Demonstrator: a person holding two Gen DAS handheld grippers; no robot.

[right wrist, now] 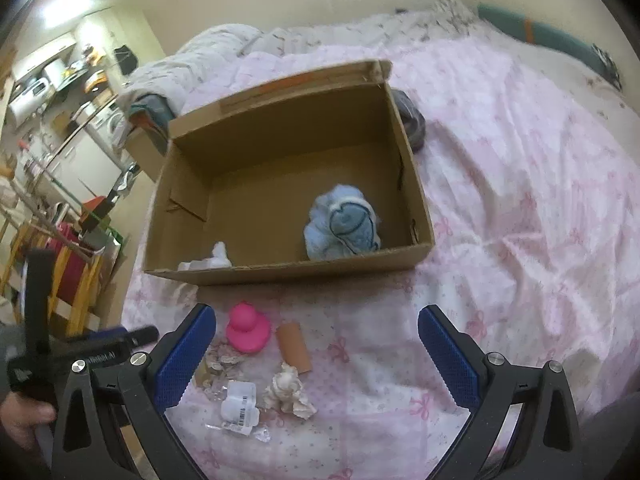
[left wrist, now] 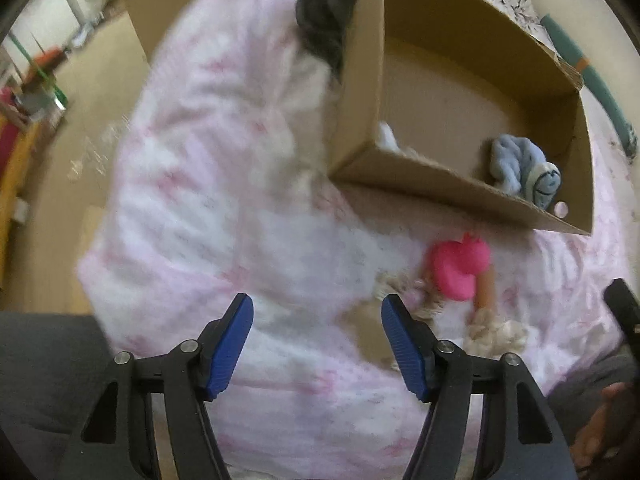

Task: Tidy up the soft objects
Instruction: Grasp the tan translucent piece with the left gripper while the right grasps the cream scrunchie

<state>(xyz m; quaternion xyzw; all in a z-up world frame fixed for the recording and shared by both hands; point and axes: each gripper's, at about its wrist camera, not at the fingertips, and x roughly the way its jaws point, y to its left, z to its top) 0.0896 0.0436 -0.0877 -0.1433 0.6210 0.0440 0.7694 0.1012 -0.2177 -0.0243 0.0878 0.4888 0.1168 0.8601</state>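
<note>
An open cardboard box (right wrist: 224, 264) stands on a pink bedspread (right wrist: 520, 200). Inside it lie a light blue soft toy (right wrist: 342, 226) and a small white soft piece (right wrist: 218, 258). In the left wrist view the box (left wrist: 440, 184) holds the blue toy (left wrist: 524, 168). A pink rubber duck (right wrist: 248, 328), a cardboard tube (right wrist: 294, 346), crumpled tissue (right wrist: 288, 394) and a clear plastic packet (right wrist: 238, 404) lie before the box. The duck also shows in the left wrist view (left wrist: 460, 266). My right gripper (right wrist: 316, 356) is open above these items. My left gripper (left wrist: 316, 344) is open and empty over the bedspread.
A dark grey soft object (right wrist: 412, 118) lies behind the box's right side; it also shows in the left wrist view (left wrist: 326, 20). The bed's left edge drops to a cluttered room with a drying rack (right wrist: 68, 264). A teal bolster (right wrist: 548, 36) lies at the far right.
</note>
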